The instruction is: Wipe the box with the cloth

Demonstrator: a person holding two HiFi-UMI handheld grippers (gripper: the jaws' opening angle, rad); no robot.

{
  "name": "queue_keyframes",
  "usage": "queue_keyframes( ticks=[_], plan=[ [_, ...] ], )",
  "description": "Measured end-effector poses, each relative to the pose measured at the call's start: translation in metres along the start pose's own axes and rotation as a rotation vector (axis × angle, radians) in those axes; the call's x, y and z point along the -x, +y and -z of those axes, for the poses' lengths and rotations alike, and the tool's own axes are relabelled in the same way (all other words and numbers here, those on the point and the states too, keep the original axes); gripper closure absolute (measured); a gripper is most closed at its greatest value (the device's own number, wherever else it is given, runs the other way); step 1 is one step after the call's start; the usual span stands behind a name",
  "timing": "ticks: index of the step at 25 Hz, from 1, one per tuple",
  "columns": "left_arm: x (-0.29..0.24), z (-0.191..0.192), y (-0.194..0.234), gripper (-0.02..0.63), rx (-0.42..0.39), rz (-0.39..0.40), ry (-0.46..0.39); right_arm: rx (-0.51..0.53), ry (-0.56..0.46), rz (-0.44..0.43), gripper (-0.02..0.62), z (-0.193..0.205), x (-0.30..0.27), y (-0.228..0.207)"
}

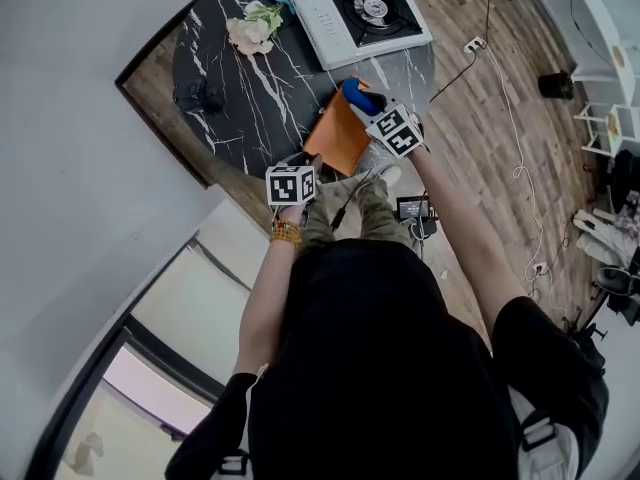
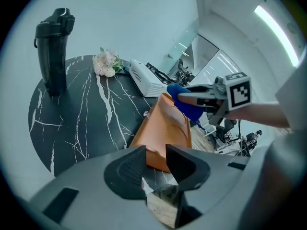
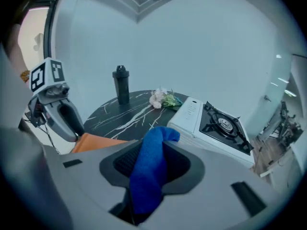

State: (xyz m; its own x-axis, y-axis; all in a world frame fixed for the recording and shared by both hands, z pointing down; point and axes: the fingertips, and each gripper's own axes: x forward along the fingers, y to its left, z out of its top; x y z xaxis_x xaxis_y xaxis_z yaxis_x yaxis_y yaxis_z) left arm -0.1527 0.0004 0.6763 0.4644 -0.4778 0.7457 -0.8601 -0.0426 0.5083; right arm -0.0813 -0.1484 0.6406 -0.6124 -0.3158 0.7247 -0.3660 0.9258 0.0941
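My right hand-held gripper (image 3: 153,163) clamps the blue cloth (image 3: 146,186). My left hand-held gripper (image 2: 156,163) sits unclenched around an edge of the orange box (image 2: 165,126), at the rim of the round black marbled surface (image 2: 76,123) over wooden floor (image 1: 480,118).

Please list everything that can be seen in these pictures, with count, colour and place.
table: one, black marble, round, under the other things.
orange box: one, orange, table's near edge.
blue cloth: one, blue, between the right gripper's jaws.
stove: one, white, single burner, table's far side.
flowers: one bunch, pale pink, beside the stove.
bottle: one, black, upright on the table.
cable: one, white, on the wooden floor.
left gripper: one, grey, at the box's near edge.
right gripper: one, grey, shut on the cloth, at the box's far end.
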Motion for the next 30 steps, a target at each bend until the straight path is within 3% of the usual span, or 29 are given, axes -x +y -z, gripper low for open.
queue_keyframes(
  ticks=[5,9,16,24,30],
  plan=[
    [-0.001,0.006,0.001,0.469,-0.002,-0.011,0.021,-0.026,0.105,0.070,0.482,0.019,-0.026,-0.030],
    [-0.010,0.007,0.000,0.460,-0.002,0.005,0.038,-0.091,0.115,0.071,0.482,0.025,-0.034,-0.031],
    [-0.008,0.005,0.006,0.437,0.051,0.006,0.012,-0.063,0.108,0.009,0.482,0.019,-0.038,0.019],
    [-0.009,0.008,0.007,0.430,0.020,0.000,-0.009,0.018,0.095,-0.063,0.483,0.008,-0.033,0.083],
    [0.000,0.015,0.010,0.430,-0.111,-0.021,0.023,-0.056,0.060,-0.151,0.483,0.007,-0.029,0.126]
  ],
)
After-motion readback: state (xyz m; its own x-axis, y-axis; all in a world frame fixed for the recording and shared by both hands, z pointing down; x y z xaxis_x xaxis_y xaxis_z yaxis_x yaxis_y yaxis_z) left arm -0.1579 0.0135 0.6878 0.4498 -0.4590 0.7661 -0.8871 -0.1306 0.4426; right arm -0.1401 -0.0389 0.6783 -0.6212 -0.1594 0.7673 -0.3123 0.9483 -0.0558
